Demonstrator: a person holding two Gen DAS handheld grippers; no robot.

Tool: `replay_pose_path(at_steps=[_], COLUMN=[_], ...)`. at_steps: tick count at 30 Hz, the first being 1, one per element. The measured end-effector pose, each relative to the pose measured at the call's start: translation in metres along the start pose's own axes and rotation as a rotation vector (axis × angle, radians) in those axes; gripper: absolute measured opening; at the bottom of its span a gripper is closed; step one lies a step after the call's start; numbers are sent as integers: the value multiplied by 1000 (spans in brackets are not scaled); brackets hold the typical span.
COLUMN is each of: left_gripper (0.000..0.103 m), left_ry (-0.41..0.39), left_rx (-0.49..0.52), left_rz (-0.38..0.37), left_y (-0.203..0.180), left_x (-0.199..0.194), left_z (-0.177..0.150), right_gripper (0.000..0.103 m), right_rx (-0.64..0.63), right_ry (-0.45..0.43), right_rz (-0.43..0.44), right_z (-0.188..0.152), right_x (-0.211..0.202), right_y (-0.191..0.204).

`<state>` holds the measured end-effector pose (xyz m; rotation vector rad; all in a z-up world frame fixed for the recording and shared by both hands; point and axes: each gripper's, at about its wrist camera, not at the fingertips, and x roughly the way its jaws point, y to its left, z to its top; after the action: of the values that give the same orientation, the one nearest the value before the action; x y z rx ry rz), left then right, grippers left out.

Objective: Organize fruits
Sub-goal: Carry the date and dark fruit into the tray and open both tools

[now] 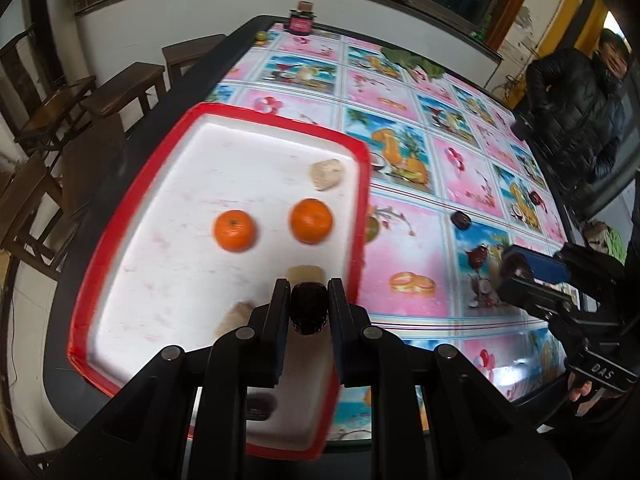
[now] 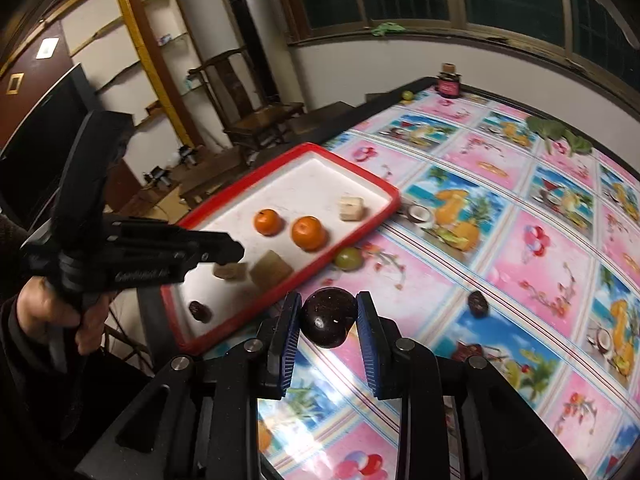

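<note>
A red-rimmed white tray (image 1: 120,200) (image 2: 384,188) lies at the table's left side. It holds two oranges (image 1: 234,230) (image 1: 311,220) (image 2: 307,233), pale cut chunks (image 1: 327,174) (image 2: 351,208) and a dark fruit (image 2: 200,311). My left gripper (image 1: 309,300) is shut on a dark wrinkled fruit (image 1: 308,310) above the tray's near right part. My right gripper (image 2: 329,312) is shut on a dark round fruit (image 2: 329,316) above the tablecloth beside the tray. The right gripper also shows in the left wrist view (image 1: 520,268).
A green fruit (image 2: 347,258) lies against the tray's rim. Dark fruits (image 1: 461,219) (image 2: 478,303) lie on the patterned cloth. A jar (image 1: 302,20) and a small green fruit (image 2: 407,95) stand at the far edge. Leafy greens (image 2: 556,134) lie far right. Chairs (image 1: 60,112) line the left side; a person (image 1: 576,104) stands right.
</note>
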<state>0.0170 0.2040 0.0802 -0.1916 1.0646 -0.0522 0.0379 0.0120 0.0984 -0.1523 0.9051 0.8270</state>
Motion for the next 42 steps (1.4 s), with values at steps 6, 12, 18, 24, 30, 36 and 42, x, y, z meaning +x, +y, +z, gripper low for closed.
replay_pose_path(at_steps=[6, 12, 18, 24, 30, 36, 42], left_gripper=[16, 16, 16, 16, 16, 16, 16], left_ry=[-19, -50, -58, -82, -50, -35, -10], left_rx=[-8, 24, 66, 148, 130, 17, -31], left_rz=[-21, -22, -12, -28, 0, 35, 61], left_y=[14, 20, 19, -4, 0, 40, 60], left_x=[-1, -5, -7, -8, 0, 18, 46], left_z=[0, -4, -6, -2, 10, 43, 60], right_gripper=[28, 28, 28, 28, 28, 28, 28], right_rx=[-43, -58, -56, -17, -16, -24, -10], right_ry=[0, 15, 29, 22, 34, 38, 35], right_rz=[12, 22, 25, 0, -14, 42, 64], right_z=[3, 7, 8, -1, 5, 41, 81], right_x=[6, 17, 28, 20, 23, 57, 106], right_y=[14, 24, 26, 14, 8, 12, 11])
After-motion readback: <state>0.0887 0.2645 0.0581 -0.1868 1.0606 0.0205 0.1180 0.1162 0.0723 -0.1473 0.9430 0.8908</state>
